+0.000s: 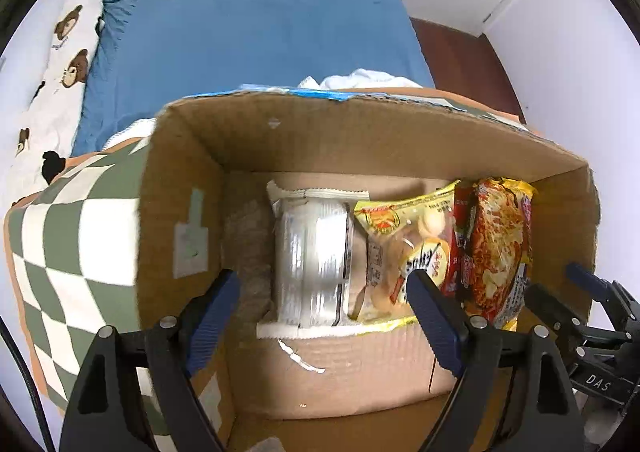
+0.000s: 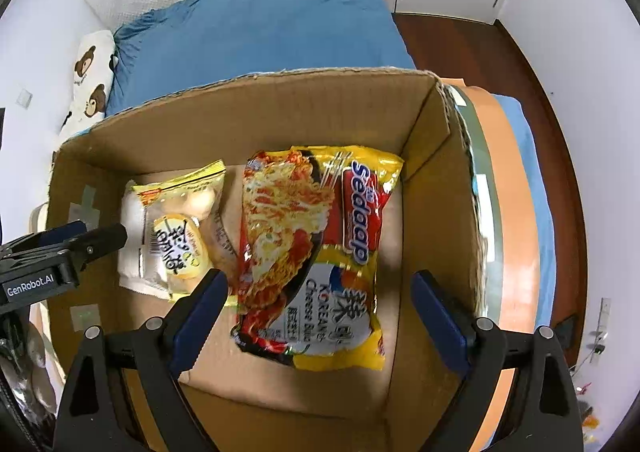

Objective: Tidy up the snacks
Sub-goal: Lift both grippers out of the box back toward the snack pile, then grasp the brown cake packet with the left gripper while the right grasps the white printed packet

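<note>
**Two hand-held grippers poised over a box of three snacks**

We see the right hand-held gripper (image 2: pixel 316 316) open and empty, directly above the noodle packet (image 2: pixel 312 248), whose long axis runs between its fingers. The left hand-held gripper (image 1: pixel 324 304), also open, straddles the silver pack (image 1: pixel 312 256) beside the yellow packet (image 1: pixel 396 248) in the cardboard box (image 2: pixel 248 104).

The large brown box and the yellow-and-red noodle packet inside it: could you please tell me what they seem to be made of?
The large brown box looks like matte corrugated cardboard: its top edges show fluting. The yellow-and-red noodle packet looks like glossy printed plastic film, judging by its crinkles and light reflections.
</note>
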